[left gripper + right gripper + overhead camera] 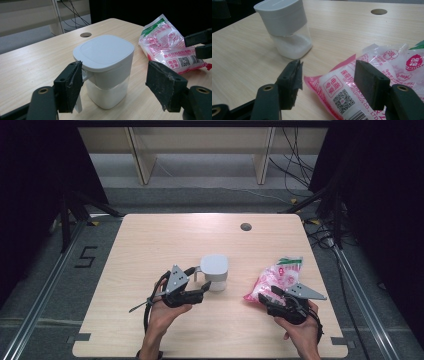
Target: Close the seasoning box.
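High view: the white lidded container [215,271] stood near the middle of the table [150,240], well in from every edge. The pink-and-white bag [276,277] lay toward the right edge, its near end at the right gripper [276,296]. The left gripper [199,287] pointed at the container from the near-left side, its tips just beside the base. Judged purpose: each hand was set against its own item so that the bag could be dealt with beside the container.

Left gripper view: the jaws stood wide on either side of the container [106,67], pads clear of its walls; the left pad sat just beside a small white tab under the lid. Nothing was gripped. Contents: a white powder or fine grain filling roughly the lower part behind the clear wall; lid closed.

Right gripper view: the jaws stood fairly wide astride the near corner of the bag [352,92], which lay flat on the table. I could not tell whether the pads touched the film; no pinch showed. The bag looked sealed, with white grain inside
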Available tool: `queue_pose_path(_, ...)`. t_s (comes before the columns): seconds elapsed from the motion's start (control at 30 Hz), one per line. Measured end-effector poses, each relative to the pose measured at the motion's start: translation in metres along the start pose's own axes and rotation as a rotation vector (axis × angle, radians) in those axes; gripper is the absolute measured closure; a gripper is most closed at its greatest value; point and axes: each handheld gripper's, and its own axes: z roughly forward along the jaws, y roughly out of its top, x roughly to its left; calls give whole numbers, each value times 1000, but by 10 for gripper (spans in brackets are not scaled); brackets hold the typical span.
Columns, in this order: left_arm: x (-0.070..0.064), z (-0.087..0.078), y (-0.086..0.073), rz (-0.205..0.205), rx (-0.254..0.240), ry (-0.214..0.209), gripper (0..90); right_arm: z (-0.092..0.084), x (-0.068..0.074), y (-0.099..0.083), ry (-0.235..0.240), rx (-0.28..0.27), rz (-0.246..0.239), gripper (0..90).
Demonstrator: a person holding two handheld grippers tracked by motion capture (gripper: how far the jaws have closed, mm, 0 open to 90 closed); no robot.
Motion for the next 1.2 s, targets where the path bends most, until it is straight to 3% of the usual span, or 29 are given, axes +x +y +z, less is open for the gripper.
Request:
queue_pose_path(0.17,-1,-2,-5,-11,-6,-2,285,-1,2,0,0,0,15,394)
queue_pose_path(0.27,-1,-2,-8,-2,-7,-3,281,-1,1,0,-6,-2,-11,394)
queue_pose_path(0.37,-3,-2,-11,-12,2,6,271,0,3,0,6,-3,9,391)
queue_pose_path(0.5,-6,-3,-14,-9,10,12,260,0,4,0,14,-4,7,341)
queue_pose_path(0.53,-8,-3,-15,-9,7,6,257,1,8,-1,35,-13,54,331)
queue_pose_path(0.57,-9,-3,-16,-20,7,6,257,2,5,0,50,-19,16,320)
queue_pose_path(0.7,-15,-2,-19,-23,0,1,254,2,13,0,59,3,24,298)
queue_pose_path(0.73,-16,-3,-20,-20,0,3,254,3,11,-1,68,-18,-9,291)
queue_pose_path(0.77,-16,-5,-21,-2,10,5,253,3,14,-1,67,-14,23,286)
queue_pose_path(0.8,-18,-6,-22,-5,8,2,251,3,12,-1,64,-18,-12,280)
queue_pose_path(0.83,-19,-6,-23,-12,1,2,250,2,13,-2,77,-18,6,275)
queue_pose_path(0.87,-21,-7,-24,-24,-3,-2,248,2,12,-2,65,-15,-26,274)
queue_pose_path(0.9,-21,-8,-24,-12,5,6,247,0,16,-2,77,7,17,273)
queue_pose_path(0.93,-22,-9,-25,8,3,3,247,2,14,-3,88,-13,-15,269)
queue_pose_path(1.0,-26,-10,-28,2,8,-5,245,0,16,-4,90,-6,-5,255)
queue_pose_path(1.03,-27,-10,-30,-4,7,-13,244,0,15,-4,85,-12,-30,245)
queue_pose_path(1.07,-28,-10,-31,6,12,-8,243,-1,19,-5,94,-3,5,242)
queue_pose_path(1.1,-28,-11,-32,5,19,-3,243,-1,17,-5,89,-5,-20,239)
queue_pose_path(1.17,-29,-11,-35,17,22,-2,242,-3,18,-7,97,8,-21,232)
queue_pose_path(1.2,-30,-12,-36,11,30,1,241,-3,21,-8,109,5,7,230)
